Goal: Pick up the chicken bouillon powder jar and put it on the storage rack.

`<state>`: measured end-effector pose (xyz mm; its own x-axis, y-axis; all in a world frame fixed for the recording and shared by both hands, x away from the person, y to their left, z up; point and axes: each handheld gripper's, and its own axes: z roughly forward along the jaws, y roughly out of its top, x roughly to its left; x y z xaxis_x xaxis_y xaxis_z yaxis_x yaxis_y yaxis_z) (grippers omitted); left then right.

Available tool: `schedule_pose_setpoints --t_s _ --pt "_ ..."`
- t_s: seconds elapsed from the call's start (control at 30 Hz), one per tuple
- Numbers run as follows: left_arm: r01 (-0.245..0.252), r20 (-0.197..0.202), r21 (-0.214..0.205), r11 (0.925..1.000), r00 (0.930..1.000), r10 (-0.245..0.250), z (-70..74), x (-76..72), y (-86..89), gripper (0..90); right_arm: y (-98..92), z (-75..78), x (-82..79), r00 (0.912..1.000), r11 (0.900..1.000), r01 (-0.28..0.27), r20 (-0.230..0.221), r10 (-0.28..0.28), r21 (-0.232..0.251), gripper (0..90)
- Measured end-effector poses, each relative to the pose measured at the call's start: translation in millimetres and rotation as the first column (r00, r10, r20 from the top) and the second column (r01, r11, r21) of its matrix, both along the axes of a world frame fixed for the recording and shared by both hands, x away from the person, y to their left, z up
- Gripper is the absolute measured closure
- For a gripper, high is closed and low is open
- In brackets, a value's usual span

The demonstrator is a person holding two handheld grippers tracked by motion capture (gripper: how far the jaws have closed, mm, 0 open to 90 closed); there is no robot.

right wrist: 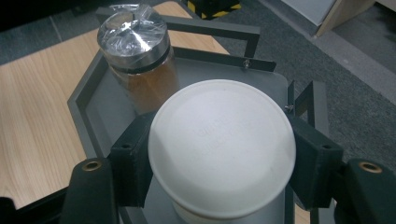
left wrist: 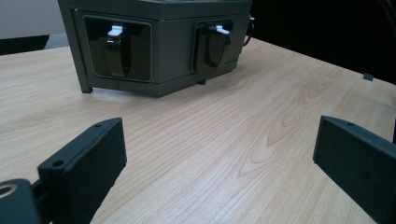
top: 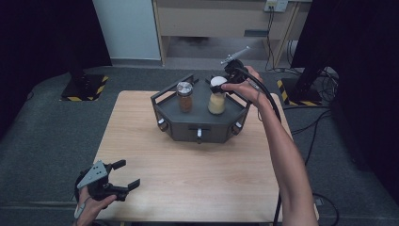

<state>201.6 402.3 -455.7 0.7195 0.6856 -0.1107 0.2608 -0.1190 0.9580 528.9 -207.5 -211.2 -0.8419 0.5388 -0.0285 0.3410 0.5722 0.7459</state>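
Observation:
A dark grey hexagonal rack (top: pixel 188 123) stands on the far half of the wooden table (top: pixel 188 179). On it stand a brown-filled jar with a silver lid (top: pixel 185 97) and a pale-filled jar with a white lid (top: pixel 217 96). My right gripper (top: pixel 225 84) reaches down from above and is shut on the white-lidded jar (right wrist: pixel 222 149), one pad on each side of the lid. The silver-lidded jar (right wrist: pixel 138 56) stands just behind it. My left gripper (top: pixel 123 175) rests at the table's near left corner, open with nothing between its jaws, facing the rack (left wrist: pixel 159 46).
The rack's front faces carry small knobs (top: pixel 199 135) with white tips (left wrist: pixel 115 31). A wooden cabinet (top: pixel 221 23) and a black stand with striped base (top: pixel 84 87) lie on the floor beyond the table. Cables (top: pixel 310 127) run along the right.

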Motion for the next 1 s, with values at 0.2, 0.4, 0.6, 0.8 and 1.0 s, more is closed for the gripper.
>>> schedule_pose_setpoints --t_s 0.2,0.4,0.6,0.8,1.0 --pt "-0.002 0.001 -0.002 1.0 1.0 0.002 -0.1 -0.1 -0.3 1.4 -8.9 -5.7 -1.5 1.0 0.9995 0.002 0.002 -0.002 0.032 32.8" --pt "-0.002 0.004 -0.003 1.0 1.0 0.002 0.2 -1.2 -0.2 1.4 -11.2 -7.4 -6.9 0.999 0.9967 0.044 0.001 -0.045 0.068 19.6" --pt "0.002 0.004 -0.003 1.0 1.0 -0.002 0.3 -0.3 -0.7 1.3 -20.2 -3.7 -15.4 0.9989 0.992 0.047 0.006 -0.048 0.117 9.0" --pt "0.002 0.004 -0.004 1.0 1.0 -0.002 0.3 -0.6 -1.0 1.3 -33.0 3.9 -35.3 0.9964 0.9823 0.073 0.03 -0.079 0.173 2.8" --pt "0.003 0.003 0.002 1.0 1.0 -0.003 0.6 -0.4 -1.9 1.3 -50.0 7.2 -58.3 0.9951 0.9699 0.049 0.072 -0.068 0.239 3.8"
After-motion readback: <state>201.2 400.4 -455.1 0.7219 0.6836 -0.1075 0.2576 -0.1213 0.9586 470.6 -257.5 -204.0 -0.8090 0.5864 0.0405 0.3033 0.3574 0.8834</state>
